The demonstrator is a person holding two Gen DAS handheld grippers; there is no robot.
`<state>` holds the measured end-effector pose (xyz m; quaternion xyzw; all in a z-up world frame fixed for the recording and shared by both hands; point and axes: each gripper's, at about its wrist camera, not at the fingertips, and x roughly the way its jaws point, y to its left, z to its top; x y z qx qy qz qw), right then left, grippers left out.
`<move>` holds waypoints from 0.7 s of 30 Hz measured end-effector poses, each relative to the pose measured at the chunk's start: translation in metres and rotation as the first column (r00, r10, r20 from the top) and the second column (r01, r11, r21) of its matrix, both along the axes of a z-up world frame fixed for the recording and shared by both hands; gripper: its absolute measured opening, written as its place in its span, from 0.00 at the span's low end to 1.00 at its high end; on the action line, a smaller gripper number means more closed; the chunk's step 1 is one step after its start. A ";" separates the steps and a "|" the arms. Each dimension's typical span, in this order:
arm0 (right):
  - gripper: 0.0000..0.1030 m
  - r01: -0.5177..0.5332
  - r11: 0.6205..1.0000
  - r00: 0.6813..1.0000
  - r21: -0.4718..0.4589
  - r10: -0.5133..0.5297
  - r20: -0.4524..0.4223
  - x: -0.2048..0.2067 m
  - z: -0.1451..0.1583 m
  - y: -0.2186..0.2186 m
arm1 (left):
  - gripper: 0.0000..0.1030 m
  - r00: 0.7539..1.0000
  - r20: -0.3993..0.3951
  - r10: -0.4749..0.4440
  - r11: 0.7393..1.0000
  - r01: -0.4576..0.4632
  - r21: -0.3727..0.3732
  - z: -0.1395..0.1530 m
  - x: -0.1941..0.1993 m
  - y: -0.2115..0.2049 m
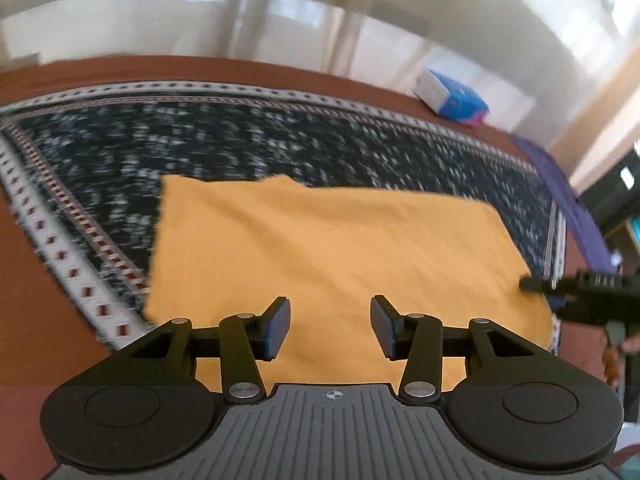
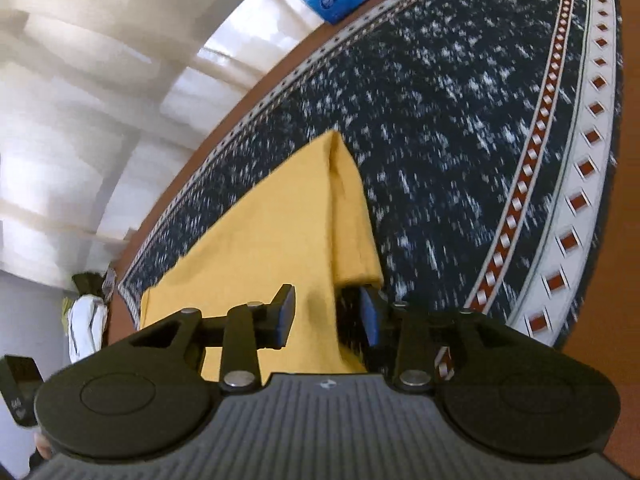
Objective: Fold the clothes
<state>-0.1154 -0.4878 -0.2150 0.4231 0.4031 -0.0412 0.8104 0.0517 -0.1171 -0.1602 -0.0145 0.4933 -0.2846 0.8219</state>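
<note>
A yellow cloth (image 1: 328, 240) lies spread flat on the dark patterned bedspread (image 1: 240, 144). My left gripper (image 1: 330, 328) hovers open over the cloth's near edge, with nothing between its fingers. In the right wrist view the same yellow cloth (image 2: 280, 232) shows a folded-over flap along its right side. My right gripper (image 2: 328, 320) stands open astride the cloth's near corner, one blue pad (image 2: 286, 316) over the fabric and the other just under the flap's end. From the left wrist view, the right gripper (image 1: 560, 288) reaches the cloth's right edge.
The bedspread (image 2: 460, 120) has a white and red border (image 2: 568, 208) over a brown sheet (image 1: 24, 280). A blue and white packet (image 1: 452, 98) lies at the far edge, and a purple cloth (image 1: 560, 184) at the right. Pale curtains hang behind.
</note>
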 end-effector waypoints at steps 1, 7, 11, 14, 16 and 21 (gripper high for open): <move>0.42 0.006 1.000 1.000 -0.007 -0.006 0.006 0.002 -0.001 -0.001 | 0.59 1.000 0.001 -0.011 1.000 0.011 0.015 -0.004 -0.001 -0.005; 0.50 0.005 0.997 1.000 -0.077 -0.004 0.023 0.013 0.000 -0.001 | 0.61 0.998 0.023 -0.064 0.994 0.061 0.094 -0.026 -0.006 -0.032; 0.51 -0.009 0.999 0.999 -0.051 0.010 0.034 0.014 -0.006 -0.002 | 0.63 0.997 0.044 -0.064 0.991 0.058 0.123 -0.026 -0.011 -0.039; 0.44 -0.056 0.998 0.998 -0.012 0.057 0.040 0.015 -0.009 -0.001 | 0.66 0.993 0.081 -0.080 0.983 0.065 0.171 -0.026 -0.018 -0.047; 0.33 -0.085 0.996 0.995 -0.009 0.085 0.043 0.016 -0.013 0.000 | 0.68 0.986 0.123 -0.110 0.971 0.080 0.225 -0.029 -0.026 -0.056; 0.15 -0.066 0.997 0.998 0.029 0.066 0.020 0.017 -0.019 -0.008 | 0.71 0.956 0.255 -0.146 0.948 0.062 0.311 -0.039 -0.051 -0.072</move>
